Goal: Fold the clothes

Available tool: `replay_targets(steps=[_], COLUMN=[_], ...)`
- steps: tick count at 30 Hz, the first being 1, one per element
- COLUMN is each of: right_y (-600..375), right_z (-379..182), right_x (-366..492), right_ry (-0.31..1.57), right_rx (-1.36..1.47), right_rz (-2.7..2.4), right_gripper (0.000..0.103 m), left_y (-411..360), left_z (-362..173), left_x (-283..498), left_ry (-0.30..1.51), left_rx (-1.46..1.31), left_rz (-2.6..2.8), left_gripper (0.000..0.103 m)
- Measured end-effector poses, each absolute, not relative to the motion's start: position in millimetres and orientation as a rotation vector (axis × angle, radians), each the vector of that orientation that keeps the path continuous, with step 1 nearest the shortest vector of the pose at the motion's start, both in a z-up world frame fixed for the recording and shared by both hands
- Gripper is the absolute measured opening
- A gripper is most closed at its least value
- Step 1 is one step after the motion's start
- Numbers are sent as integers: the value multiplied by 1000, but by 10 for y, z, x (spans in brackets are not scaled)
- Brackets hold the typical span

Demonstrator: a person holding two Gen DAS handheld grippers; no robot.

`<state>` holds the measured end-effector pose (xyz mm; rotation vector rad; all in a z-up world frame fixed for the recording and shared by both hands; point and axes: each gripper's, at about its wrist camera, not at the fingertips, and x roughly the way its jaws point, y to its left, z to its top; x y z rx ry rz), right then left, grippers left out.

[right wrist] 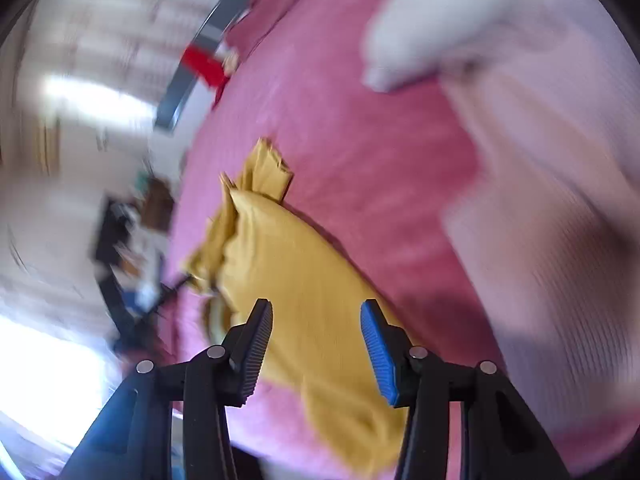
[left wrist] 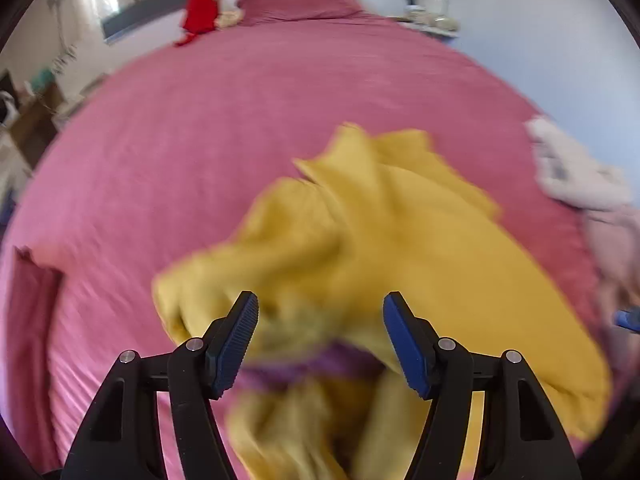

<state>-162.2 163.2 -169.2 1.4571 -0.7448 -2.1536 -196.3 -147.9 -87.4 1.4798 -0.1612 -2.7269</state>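
Yellow garment (left wrist: 360, 232), rumpled on the pink bedspread (left wrist: 200, 140), its long axis running diagonally away from both grippers. Left gripper (left wrist: 320, 340): jaws apart, nothing clamped, directly over the bunched near end, probably the nearer. Right gripper (right wrist: 316, 344): jaws apart, over the flatter edge. Open bedspread lies beyond; pale clothes (left wrist: 576, 172) crowd the right side.

Left gripper (left wrist: 320, 340) open above crumpled yellow garment (left wrist: 384, 240) on pink bedspread (left wrist: 224, 120), pads clear of cloth; pale clothes (left wrist: 576, 176) at right edge; red garment (left wrist: 202, 4) by headboard.
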Motion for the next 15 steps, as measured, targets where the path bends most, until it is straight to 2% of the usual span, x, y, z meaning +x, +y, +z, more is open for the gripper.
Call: replay_targets(steps=[3,6,7,8,10,12,13,15], right_y=[1354,1161,1117,1062,1017,1015,1041,1106], right_z=[-1728,-1777,-1785,-1811,-1818,-1801,-1766,-1730], right_x=[-1731,-1610,-1556,-1491,-1407,-1348,-1328,-1324], right_ry=[-499,-505,-519,-526,-513,-508,-512,-561], right_rx=[1550,1544,1534,1535,1551,1563,1566,1571], right_rz=[-2199,-2146,-2121,-2101,-2096,-2093,-2093,-2086], right_gripper=[48,48,48,48,48,48,48,48], left_y=[-1574,-1662,-1669,-1671,-1674,-1741,-1770,-1817], left_z=[-1077,-1199,-1219,-1239,-1305,-1362,-1378,-1399], left_x=[-2191,-2237,-2225,-2209,-2216,-2262,-2299,-2372], left_ry=[-306,-335,-381,-437,-539,-477,-415,-260], left_rx=[1506,1532,1510,1483,1446,1488,1516,1586], left_rz=[-2654,-2703,-2722,-2742,-2731,-2705,-2688,-2667], left_gripper=[67,68,73,84,92,92,90,64])
